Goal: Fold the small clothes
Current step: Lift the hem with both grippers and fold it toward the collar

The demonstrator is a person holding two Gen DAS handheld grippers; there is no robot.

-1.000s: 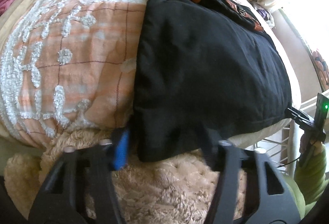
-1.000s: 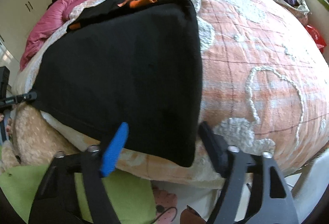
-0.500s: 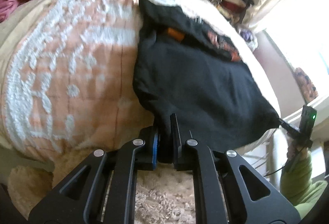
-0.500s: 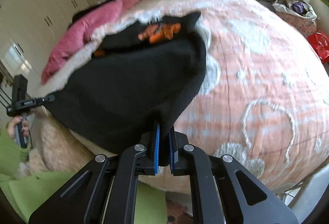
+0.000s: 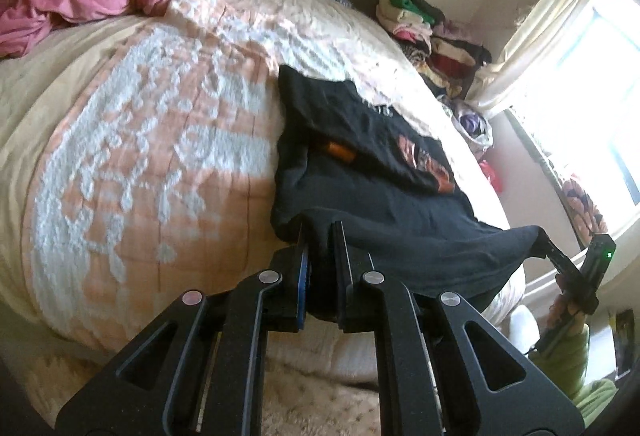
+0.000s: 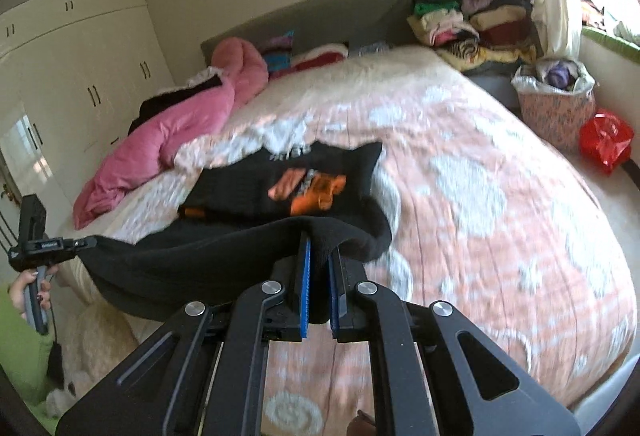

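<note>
A black garment with an orange print lies on the bed, its near hem lifted off the peach bedspread. My left gripper is shut on the hem's left corner. My right gripper is shut on the hem's right corner. The garment hangs stretched between them, with the printed part still flat on the bed. Each gripper shows in the other's view: the right one at the far right, the left one at the far left.
A pink duvet lies at the bed's head end. Piles of folded clothes stand by the window. A patterned bag and a red bag sit on the floor. A fluffy beige rug is below.
Both grippers closed on the garment's near corners and have lifted the hem up and back from the bed edge. More of the room now shows.
</note>
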